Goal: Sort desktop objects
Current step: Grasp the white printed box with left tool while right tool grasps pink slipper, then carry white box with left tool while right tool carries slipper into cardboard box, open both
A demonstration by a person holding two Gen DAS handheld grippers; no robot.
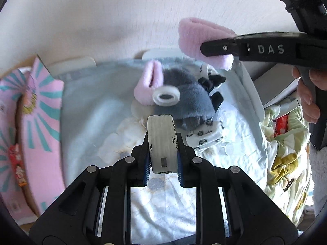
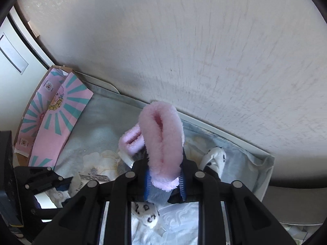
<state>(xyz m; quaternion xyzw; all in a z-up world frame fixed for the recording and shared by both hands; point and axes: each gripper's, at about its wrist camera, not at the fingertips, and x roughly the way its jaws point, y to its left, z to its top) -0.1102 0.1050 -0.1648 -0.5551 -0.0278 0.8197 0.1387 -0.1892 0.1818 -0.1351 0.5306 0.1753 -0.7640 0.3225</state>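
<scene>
Two grippers are busy: the left gripper (image 1: 163, 161) has its jaws clamped on a small white box (image 1: 162, 143), the right gripper (image 2: 164, 185) pinches a pink fuzzy sock (image 2: 161, 140) above the bedsheet (image 1: 92, 110).

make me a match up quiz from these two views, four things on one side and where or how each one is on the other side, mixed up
Things:
1. white box
2. pink fluffy sock
3. tape roll
4. pink carton

Places or states:
A. lying on the grey plush toy
B. clamped in the right gripper
C. standing at the left edge of the bedding
D. clamped in the left gripper

Pairs: 1-D, 2-B, 3-A, 4-C
</scene>
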